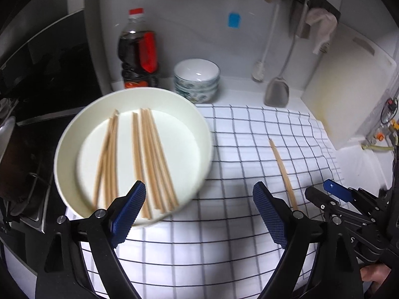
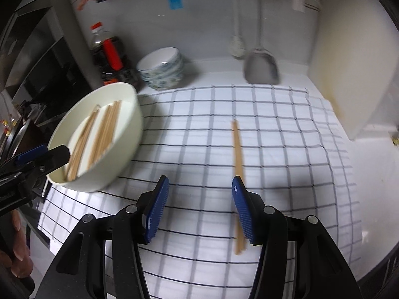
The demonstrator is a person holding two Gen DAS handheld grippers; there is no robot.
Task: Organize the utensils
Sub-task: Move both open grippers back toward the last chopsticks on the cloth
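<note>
A white bowl (image 1: 74,149) stood at the left edge of a checked cloth (image 1: 249,149), holding a bundle of chopsticks (image 1: 149,159). One more pair of chopsticks (image 2: 238,164) lay apart on the cloth to its right. The left gripper (image 1: 199,199) hung wide and released, its jaws opening, nothing between them, near the bowl's front rim. The right gripper (image 2: 199,199) also stood released, its jaws opening, the loose pair running past its right finger (image 2: 243,209). Stacked bowls (image 1: 197,79) and a bottle (image 1: 137,49) sat far behind.

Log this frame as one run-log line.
left gripper: open, empty | right gripper: open, empty | chopsticks: on cloth | bowl: holds rest
</note>
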